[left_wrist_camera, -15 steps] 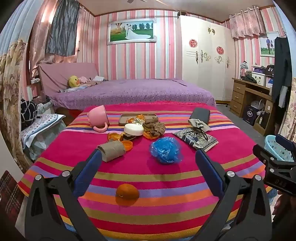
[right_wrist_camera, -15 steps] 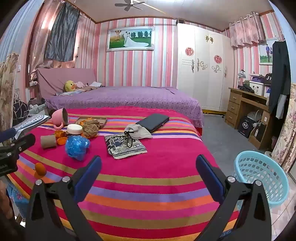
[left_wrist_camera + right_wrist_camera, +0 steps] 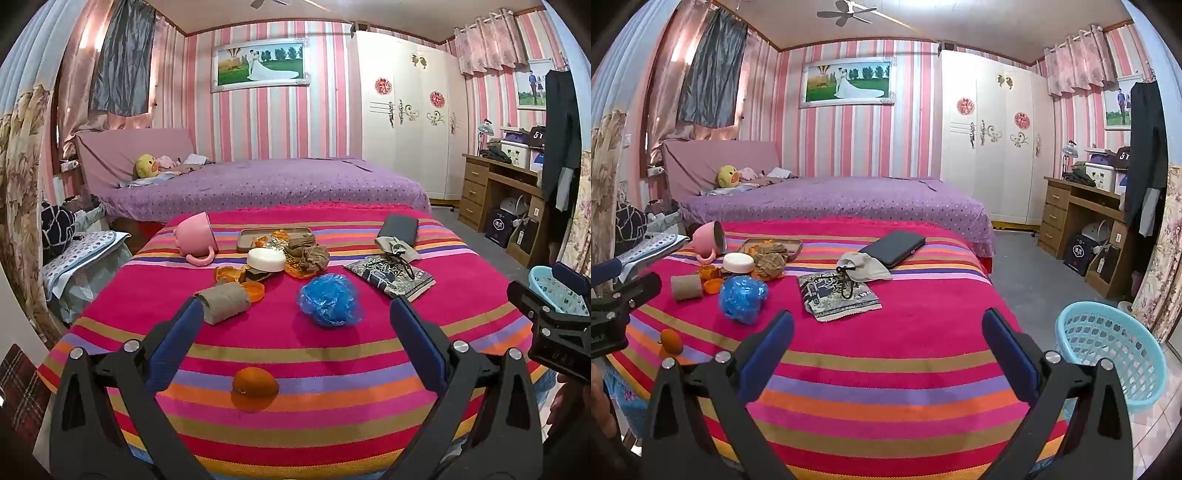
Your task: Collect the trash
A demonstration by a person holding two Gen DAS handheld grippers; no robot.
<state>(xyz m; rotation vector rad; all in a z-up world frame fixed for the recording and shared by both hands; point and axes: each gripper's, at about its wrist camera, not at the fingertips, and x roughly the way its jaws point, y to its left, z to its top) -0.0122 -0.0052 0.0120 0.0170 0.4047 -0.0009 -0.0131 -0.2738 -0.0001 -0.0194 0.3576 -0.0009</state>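
Observation:
On the striped bedspread (image 3: 332, 339) lie an orange (image 3: 255, 382), a crumpled blue plastic bag (image 3: 329, 300), a cardboard roll (image 3: 223, 301), orange peel pieces (image 3: 231, 274) and a brown crumpled wrapper (image 3: 308, 255) by a shallow tray (image 3: 245, 236). My left gripper (image 3: 295, 314) hovers open over the near edge, the orange just below its gap. My right gripper (image 3: 886, 325) is open above bare bedspread, with the blue bag (image 3: 742, 295) to its left and a light blue basket (image 3: 1108, 354) on the floor to its right.
A tipped pink mug (image 3: 195, 238), a white round lid (image 3: 266, 259), a patterned packet (image 3: 391, 275) with glasses on it, a grey cloth (image 3: 866, 267) and a dark case (image 3: 894, 247) also lie on the bed. A purple bed (image 3: 258, 184), wardrobe (image 3: 406, 122) and desk (image 3: 1078, 210) stand beyond.
The left wrist view has tilted slightly upward, so the objects on the bed sit a little lower in it. The right wrist view has shifted slightly upward as well. Both grippers stay open.

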